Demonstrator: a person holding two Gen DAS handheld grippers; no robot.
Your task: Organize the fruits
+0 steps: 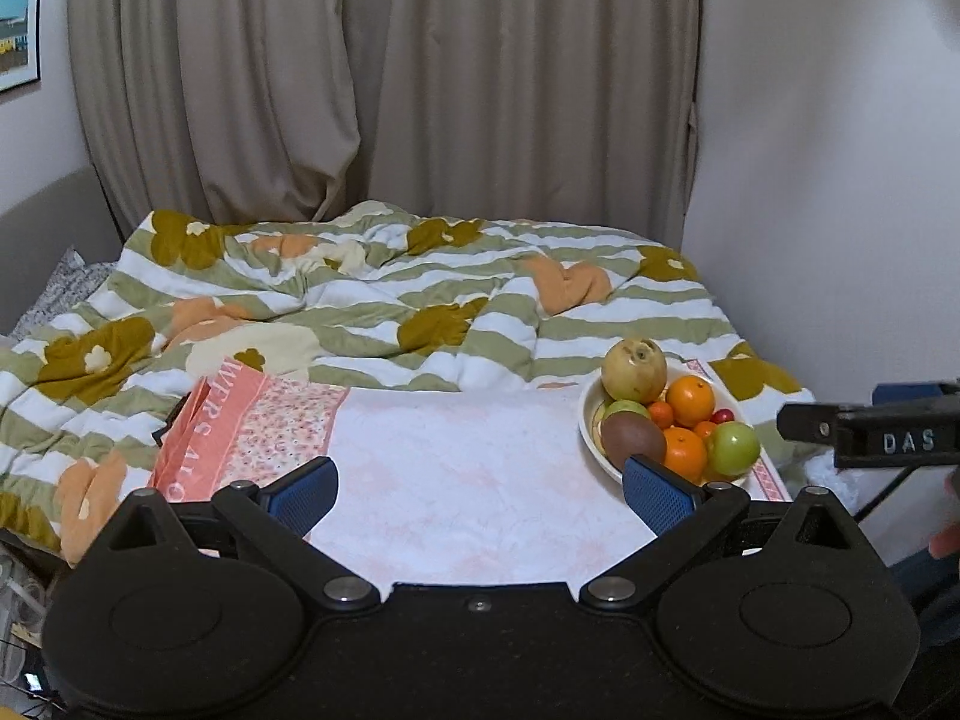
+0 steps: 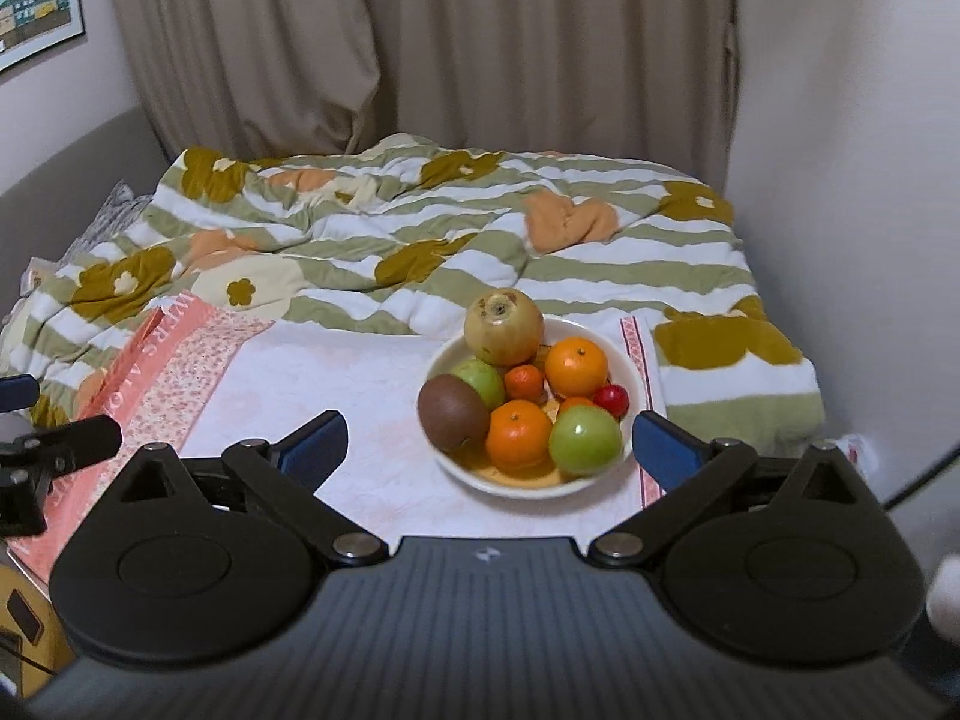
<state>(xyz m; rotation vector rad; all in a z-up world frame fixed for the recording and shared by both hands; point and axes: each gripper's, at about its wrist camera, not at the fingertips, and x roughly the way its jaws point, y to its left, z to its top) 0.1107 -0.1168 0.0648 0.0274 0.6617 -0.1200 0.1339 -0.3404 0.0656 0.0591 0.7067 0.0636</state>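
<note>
A white bowl (image 2: pixel 627 387) heaped with fruit sits on a pale towel (image 2: pixel 336 384) spread over a bed. The right claw (image 2: pixel 489 441) is released, its blue fingers spread wide with nothing between them; the bowl lies just ahead of it, between the fingers' line of sight. The left claw (image 1: pixel 480 495) is also released and empty, with the bowl ahead and off to its right. A pear (image 2: pixel 503 327) is perched on top of the pile and a kiwi (image 2: pixel 451 411) leans over the near rim. The bedding looks soft, so a nudge to the bowl could likely tip it and send fruit rolling.
</note>
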